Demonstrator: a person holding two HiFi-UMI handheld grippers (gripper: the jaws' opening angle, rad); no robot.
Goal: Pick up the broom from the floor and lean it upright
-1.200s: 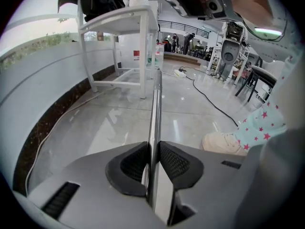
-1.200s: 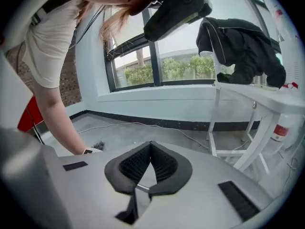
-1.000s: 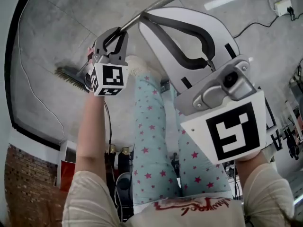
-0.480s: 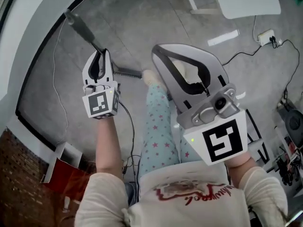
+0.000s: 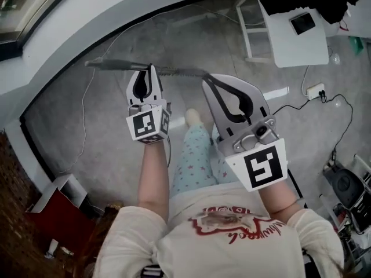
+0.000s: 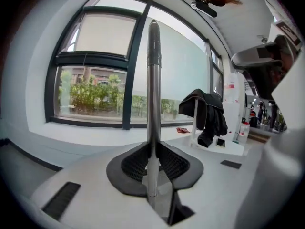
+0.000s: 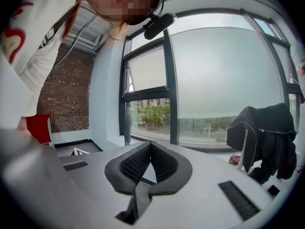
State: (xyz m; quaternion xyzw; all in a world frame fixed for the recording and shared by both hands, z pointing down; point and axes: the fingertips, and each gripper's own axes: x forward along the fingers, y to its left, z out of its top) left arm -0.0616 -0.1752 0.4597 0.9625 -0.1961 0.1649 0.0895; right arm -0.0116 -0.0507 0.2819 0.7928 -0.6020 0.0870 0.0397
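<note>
My left gripper [image 5: 148, 69] is shut on the broom's metal handle [image 6: 152, 104], which stands upright between the pads in the left gripper view, its dark grip end [image 6: 153, 37] on top. From the head view the dark grip [image 5: 110, 64] sticks out to the left of the jaws. The brush head [image 5: 179, 71] shows low by the floor to their right. My right gripper [image 5: 210, 81] hangs beside it on the right, shut with nothing between its pads [image 7: 150, 144]. The handle [image 7: 127, 123] stands off to the left in the right gripper view.
A white wall base and window sill [image 5: 116, 16] curve across ahead. At the upper right stand a white desk [image 5: 295, 39] with dark clothes and a white rack [image 5: 255, 16]. A socket strip with cable [image 5: 316, 90] lies right. A red box [image 5: 55, 216] sits lower left.
Both grippers have risen and come nearer the wall. The broom, slanted low over the floor a second ago, has swung upright in the left gripper. The right gripper stays shut and empty.
</note>
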